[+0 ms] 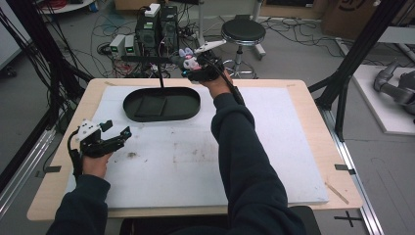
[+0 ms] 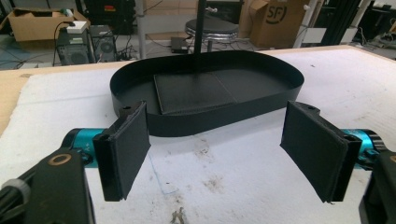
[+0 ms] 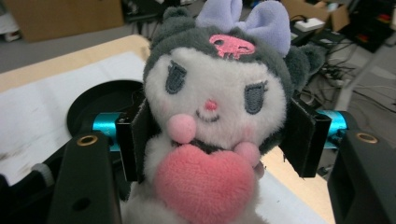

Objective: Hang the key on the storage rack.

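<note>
The right tongs [image 3: 212,135] are squeezing a plush toy [image 3: 215,116] between their two black jaws, the pads pressing into the sides of its white face, and the toy is facing the right gripper view's camera with its grey hood, lilac bow and pink heart held in front of its body. In the high view these tongs [image 1: 192,62] are being held up over the far edge of the counter [image 1: 313,93], with the toy [image 1: 190,60] at their tip and a black oval tray [image 1: 161,104] lying just to their left and nearer the person. The left tongs [image 2: 215,149] are standing wide open with nothing between the jaws, hovering just above the white mat [image 2: 233,182] that is covering the counter. Straight ahead of them the tray [image 2: 205,119] is sitting on the mat, a flat dark rectangular insert [image 2: 205,91] lying in its middle. In the high view the left tongs [image 1: 115,131] are resting near the left side of the mat, well apart from the right tongs.
</note>
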`<state>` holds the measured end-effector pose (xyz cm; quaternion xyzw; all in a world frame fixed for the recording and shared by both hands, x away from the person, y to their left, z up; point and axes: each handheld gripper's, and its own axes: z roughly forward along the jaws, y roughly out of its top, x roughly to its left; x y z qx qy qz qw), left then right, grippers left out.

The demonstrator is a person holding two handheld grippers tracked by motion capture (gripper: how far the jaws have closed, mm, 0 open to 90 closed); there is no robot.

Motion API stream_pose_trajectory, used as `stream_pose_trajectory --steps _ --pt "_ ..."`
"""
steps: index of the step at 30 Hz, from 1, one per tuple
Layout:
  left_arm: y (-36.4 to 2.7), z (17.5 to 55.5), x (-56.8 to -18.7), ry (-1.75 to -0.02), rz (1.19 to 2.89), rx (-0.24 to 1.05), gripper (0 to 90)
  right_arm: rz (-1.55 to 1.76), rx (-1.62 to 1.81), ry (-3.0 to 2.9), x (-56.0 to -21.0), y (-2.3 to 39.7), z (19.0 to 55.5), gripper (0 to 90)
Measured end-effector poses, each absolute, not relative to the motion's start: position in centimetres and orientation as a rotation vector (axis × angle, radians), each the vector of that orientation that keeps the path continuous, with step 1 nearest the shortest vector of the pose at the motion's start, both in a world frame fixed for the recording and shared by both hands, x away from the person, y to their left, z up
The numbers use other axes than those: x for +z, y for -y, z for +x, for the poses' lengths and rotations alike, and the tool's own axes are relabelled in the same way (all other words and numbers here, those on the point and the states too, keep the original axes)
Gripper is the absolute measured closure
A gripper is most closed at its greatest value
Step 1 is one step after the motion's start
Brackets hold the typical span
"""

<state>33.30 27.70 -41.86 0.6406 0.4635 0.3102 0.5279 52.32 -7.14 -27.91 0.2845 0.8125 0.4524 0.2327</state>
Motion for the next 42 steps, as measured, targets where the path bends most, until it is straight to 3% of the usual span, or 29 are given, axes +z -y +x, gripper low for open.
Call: stream_pose_trajectory --steps 15,25,34,36,42 --pt "-27.8 33.2 -42.0 -1.115 1.536 0.739 23.3 0.942 0.99 -2.239 -31.7 9.0 53.3 35.9" --pt "-27.8 33.3 -42.0 -1.116 1.54 0.731 23.4 0.949 0.963 -2.283 -34.7 6.3 54.0 35.7" --pt "-27.9 33.3 -42.1 -1.119 1.535 0.729 23.5 0.974 0.962 -2.212 -35.5 6.0 53.9 27.4" --pt "-27.9 33.3 -42.0 -1.12 1.535 0.729 23.4 0.972 0.959 -2.217 -35.7 6.3 53.9 21.5" --pt "-28.1 33.2 -42.1 -1.127 1.529 0.732 23.5 0.935 0.983 -2.224 -34.9 7.9 53.1 20.7"
